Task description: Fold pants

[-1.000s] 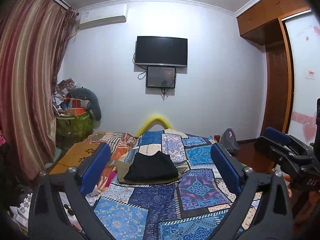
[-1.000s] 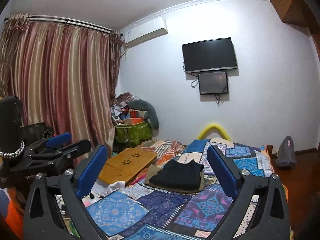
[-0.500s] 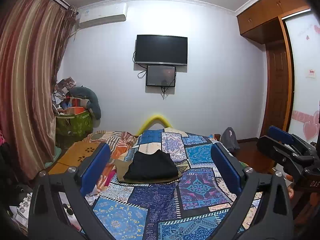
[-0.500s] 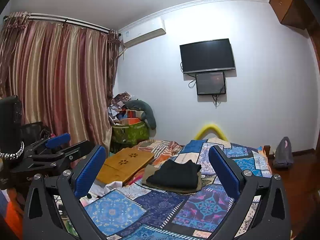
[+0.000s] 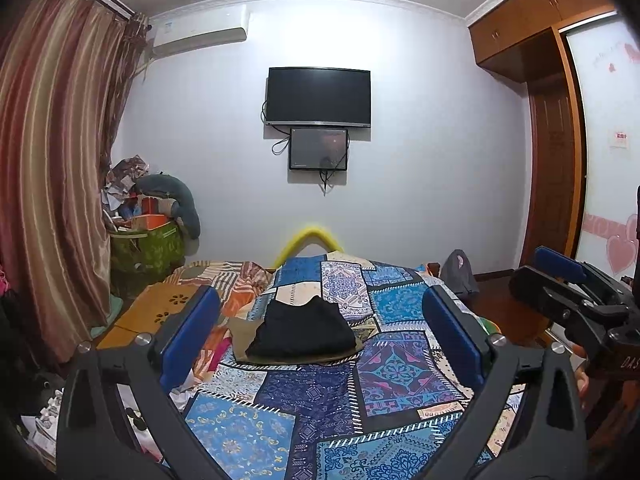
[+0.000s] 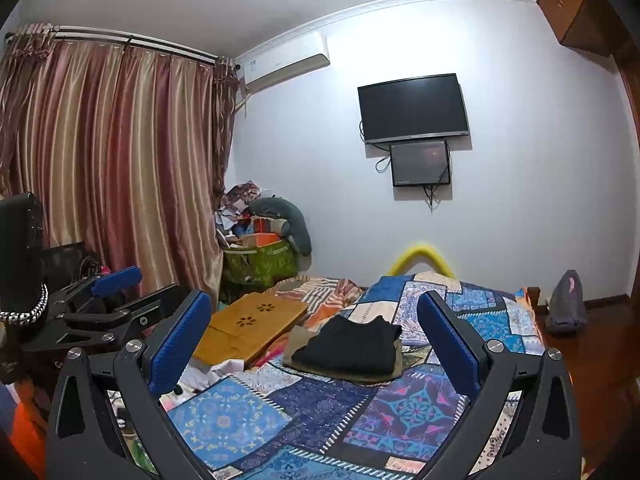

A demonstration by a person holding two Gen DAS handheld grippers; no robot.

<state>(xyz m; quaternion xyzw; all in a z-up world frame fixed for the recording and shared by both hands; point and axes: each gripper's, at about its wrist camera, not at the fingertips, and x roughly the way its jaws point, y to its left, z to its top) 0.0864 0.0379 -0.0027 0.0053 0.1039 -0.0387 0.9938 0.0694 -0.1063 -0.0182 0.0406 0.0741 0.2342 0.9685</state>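
Mid-bed on the patchwork quilt (image 5: 400, 364), black pants (image 5: 304, 330) sit as a compact soft rectangular bundle atop a tan folded garment (image 6: 298, 340), so folding looks done. Both views have lifted slightly over the last second, suggesting retreat: left hand-held gripper (image 5: 320, 334) and right hand-held gripper (image 6: 314, 340) hang well back, jaws wide apart, ribbed blue pads (image 6: 180, 342) holding nothing.

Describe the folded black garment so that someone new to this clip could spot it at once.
Start at the bed with the blue patchwork quilt below the wall-mounted TV. Mid-bed lies a small stack of folded clothes: the black garment is on top, resting on a folded khaki piece. It is the only plain black item on the patterned quilt.
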